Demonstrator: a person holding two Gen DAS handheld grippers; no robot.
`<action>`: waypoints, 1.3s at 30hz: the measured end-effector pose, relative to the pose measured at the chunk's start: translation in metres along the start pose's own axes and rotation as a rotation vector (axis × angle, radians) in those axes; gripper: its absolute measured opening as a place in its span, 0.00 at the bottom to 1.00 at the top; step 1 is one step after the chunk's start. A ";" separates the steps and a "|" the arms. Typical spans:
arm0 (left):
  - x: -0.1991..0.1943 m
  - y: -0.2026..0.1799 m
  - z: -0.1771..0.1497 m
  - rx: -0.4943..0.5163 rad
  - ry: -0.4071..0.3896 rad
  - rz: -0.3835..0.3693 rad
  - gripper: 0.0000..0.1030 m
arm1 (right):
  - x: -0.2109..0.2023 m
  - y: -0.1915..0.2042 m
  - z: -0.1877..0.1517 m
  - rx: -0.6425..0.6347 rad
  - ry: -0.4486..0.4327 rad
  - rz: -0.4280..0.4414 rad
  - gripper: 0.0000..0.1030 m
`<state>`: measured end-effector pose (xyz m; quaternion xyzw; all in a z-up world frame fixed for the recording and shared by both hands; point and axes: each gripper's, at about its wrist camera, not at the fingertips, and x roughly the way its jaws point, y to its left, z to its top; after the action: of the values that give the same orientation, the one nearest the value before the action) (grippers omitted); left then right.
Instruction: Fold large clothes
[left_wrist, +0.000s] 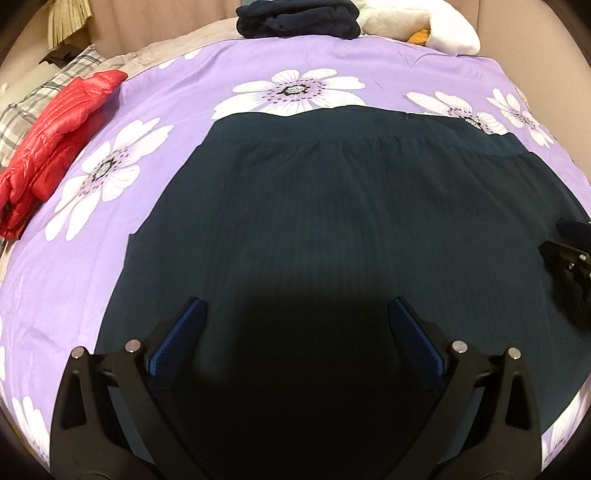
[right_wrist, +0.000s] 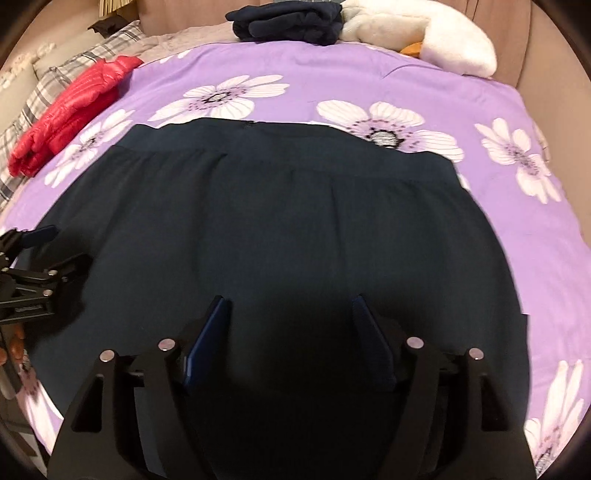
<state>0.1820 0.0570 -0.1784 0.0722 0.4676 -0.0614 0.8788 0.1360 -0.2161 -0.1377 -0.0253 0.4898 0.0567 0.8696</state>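
Note:
A large dark teal skirt (left_wrist: 332, 206) lies spread flat on the purple flowered bedspread (left_wrist: 177, 96), waistband at the far side. It also fills the right wrist view (right_wrist: 288, 221). My left gripper (left_wrist: 295, 314) hovers over the skirt's near part, jaws wide apart and empty. My right gripper (right_wrist: 291, 310) is open and empty over the same near part, to the right of the left one. The right gripper's side shows at the right edge of the left wrist view (left_wrist: 570, 254); the left gripper shows at the left edge of the right wrist view (right_wrist: 33, 273).
A folded red puffer jacket (left_wrist: 55, 147) lies at the left of the bed beside a plaid pillow (left_wrist: 44, 92). A folded dark navy garment (left_wrist: 299, 18) and a white plush toy (left_wrist: 424, 26) sit at the far edge.

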 end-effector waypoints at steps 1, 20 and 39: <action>-0.001 0.001 -0.001 0.001 0.000 0.003 0.98 | -0.002 -0.004 -0.003 0.008 -0.003 -0.012 0.71; -0.039 -0.031 -0.038 0.095 -0.037 -0.033 0.98 | -0.057 0.029 -0.051 -0.022 -0.146 0.036 0.72; -0.042 -0.006 -0.059 -0.003 -0.011 -0.018 0.98 | -0.058 0.011 -0.087 0.018 -0.121 -0.061 0.72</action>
<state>0.1101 0.0640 -0.1762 0.0660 0.4636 -0.0691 0.8809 0.0314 -0.2180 -0.1329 -0.0289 0.4356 0.0274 0.8993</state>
